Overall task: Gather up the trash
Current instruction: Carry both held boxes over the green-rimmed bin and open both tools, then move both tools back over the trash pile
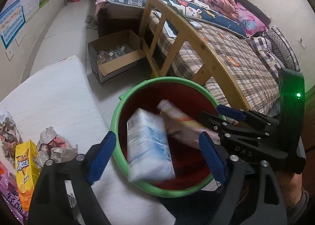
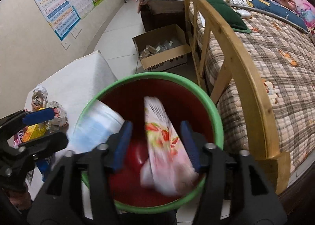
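A red bucket with a green rim [image 1: 116, 126] [image 2: 216, 118] stands on the floor below both grippers. My left gripper [image 1: 157, 156] is open above it. A white and blue carton [image 1: 147, 144], blurred, lies between its blue fingers with a gap on each side, inside the bucket's mouth. My right gripper [image 2: 155, 142] is open too. A pink carton with strawberries [image 2: 163, 142] [image 1: 177, 118], also blurred, sits between its fingers and reaches down into the bucket. The white and blue carton [image 2: 98, 122] leans at the bucket's left wall.
A white padded surface [image 1: 59, 97] on the left carries crumpled newspaper balls [image 1: 53, 146], a yellow drink carton [image 1: 25, 165] and a purple packet [image 1: 7, 195]. A wooden bed frame [image 1: 187, 37] rises close on the right. An open cardboard box [image 1: 118, 53] sits on the floor behind the bucket.
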A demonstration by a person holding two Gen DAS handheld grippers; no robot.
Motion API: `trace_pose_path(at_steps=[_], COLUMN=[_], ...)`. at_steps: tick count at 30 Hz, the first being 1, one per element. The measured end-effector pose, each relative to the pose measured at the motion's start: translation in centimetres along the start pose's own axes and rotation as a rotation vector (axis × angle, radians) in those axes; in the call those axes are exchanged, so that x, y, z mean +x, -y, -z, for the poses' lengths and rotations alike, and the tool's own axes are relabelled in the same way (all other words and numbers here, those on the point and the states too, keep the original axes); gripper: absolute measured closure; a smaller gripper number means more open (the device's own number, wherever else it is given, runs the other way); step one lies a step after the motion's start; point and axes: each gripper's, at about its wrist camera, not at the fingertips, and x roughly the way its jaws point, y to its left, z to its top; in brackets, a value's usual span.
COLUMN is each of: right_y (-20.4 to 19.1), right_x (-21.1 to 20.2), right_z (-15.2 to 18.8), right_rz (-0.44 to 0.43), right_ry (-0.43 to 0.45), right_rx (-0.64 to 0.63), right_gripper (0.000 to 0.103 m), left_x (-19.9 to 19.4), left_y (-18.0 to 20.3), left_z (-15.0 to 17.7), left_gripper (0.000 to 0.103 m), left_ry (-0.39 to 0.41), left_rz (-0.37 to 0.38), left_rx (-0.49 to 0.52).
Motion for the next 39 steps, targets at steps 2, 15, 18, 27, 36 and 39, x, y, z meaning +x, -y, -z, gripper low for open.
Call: trace_pose_path(at_steps=[2,15,18,27,36,39], right_y=[0.2,-2.2,-4.3,-12.5,-20.3,-22.4], right_x=[-0.2,-2.2,-2.8,-4.7,-4.2,-3.5], right_z=[0.1,1.3,1.5,2.1,2.7,3.0], right_rz=[0.004,-0.007,-0.010,-0.075,-0.109,-0.114], right_ry=[0.005,0.027,0.038,0.040,0.024,0.009], right_rx=[0.008,-0.008,-0.048,-0.164,-0.241,-0.262], right_gripper=[0.041,0.027,0.025,0.016,0.010,0.009], left_x=[-0.2,-3.7,-5.3,-12.7,-18.9,-20.2], left_y=[-0.4,-4.7,-6.4,-11.7,-20.0,-23.0], left_z=[0.2,4.3,5.6,9.8,15.5,17.7], left_gripper=[0.020,0.018,0.018,0.011,0.008,0.008], left_ry=[0.001,0.001,0.017,0.120,0.187,0.195], left_rz=[-0.009,-0.047,-0.064,-0.161,-0.254,-0.258], left_rx=[-0.004,-0.065,-0.095,-0.187,-0.355,-0.433])
